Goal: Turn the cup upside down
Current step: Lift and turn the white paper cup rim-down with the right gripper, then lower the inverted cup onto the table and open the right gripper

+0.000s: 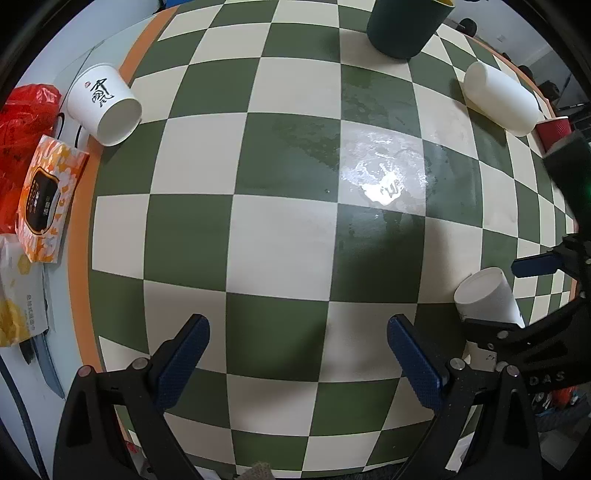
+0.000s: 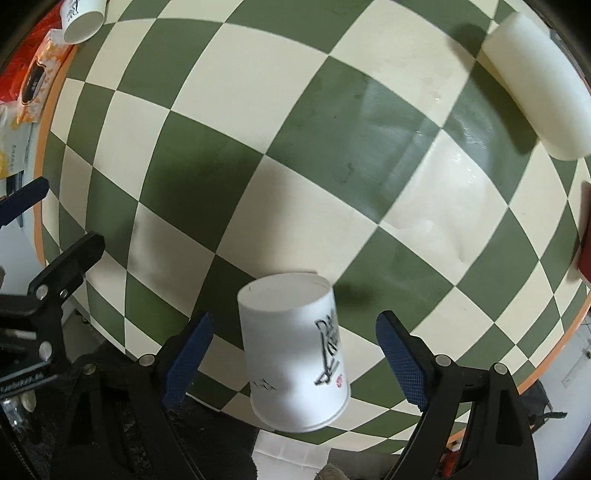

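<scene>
A white paper cup (image 2: 295, 350) with black lettering stands upside down, slightly tilted, near the front edge of the checkered table (image 2: 332, 147). My right gripper (image 2: 295, 354) is open, its blue pads on either side of the cup and apart from it. The same cup shows at the right edge of the left wrist view (image 1: 485, 295), beside the right gripper's fingers. My left gripper (image 1: 299, 354) is open and empty above the table's front part.
Another lettered paper cup (image 1: 103, 107) lies on its side at the far left. A plain white cup (image 1: 498, 98) lies on its side at the far right. A dark green cup (image 1: 406, 26) and a red cup (image 1: 554, 131) stand farther back. Tissue packs (image 1: 44, 199) lie at the left edge.
</scene>
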Demonstrator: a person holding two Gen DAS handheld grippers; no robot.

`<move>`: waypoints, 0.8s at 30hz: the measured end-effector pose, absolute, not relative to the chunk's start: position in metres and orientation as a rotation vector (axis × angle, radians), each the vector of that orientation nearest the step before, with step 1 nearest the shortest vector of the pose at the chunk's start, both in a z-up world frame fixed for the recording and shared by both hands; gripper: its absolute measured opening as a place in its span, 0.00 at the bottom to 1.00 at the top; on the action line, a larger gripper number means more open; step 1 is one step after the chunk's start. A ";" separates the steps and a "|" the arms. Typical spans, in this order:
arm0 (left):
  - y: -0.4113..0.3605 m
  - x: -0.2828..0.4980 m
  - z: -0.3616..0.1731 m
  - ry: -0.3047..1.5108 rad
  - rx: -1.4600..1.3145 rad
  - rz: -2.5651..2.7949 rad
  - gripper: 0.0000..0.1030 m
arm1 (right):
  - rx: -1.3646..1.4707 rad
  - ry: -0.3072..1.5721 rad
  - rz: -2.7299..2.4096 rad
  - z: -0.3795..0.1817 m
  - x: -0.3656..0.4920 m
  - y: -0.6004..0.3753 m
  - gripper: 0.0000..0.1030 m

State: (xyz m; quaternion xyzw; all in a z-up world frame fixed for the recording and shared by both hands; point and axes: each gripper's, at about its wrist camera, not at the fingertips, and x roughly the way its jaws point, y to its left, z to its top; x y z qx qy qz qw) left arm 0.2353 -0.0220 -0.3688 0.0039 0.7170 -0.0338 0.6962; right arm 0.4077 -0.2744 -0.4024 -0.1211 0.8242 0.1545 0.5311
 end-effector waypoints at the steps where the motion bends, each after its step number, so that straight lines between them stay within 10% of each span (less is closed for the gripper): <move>1: -0.020 0.235 -0.369 1.601 0.010 -0.074 0.96 | -0.288 1.974 0.366 -0.408 0.408 -0.271 0.89; 10: -0.005 0.223 -0.371 1.609 0.002 -0.071 0.96 | -0.317 1.992 0.320 -0.427 0.408 -0.267 0.86; 15: -0.004 0.219 -0.371 1.612 -0.001 -0.074 0.96 | -0.304 1.986 0.318 -0.431 0.401 -0.265 0.59; 24: -0.003 0.218 -0.370 1.608 0.001 -0.092 0.96 | -0.137 1.845 0.267 -0.400 0.395 -0.286 0.59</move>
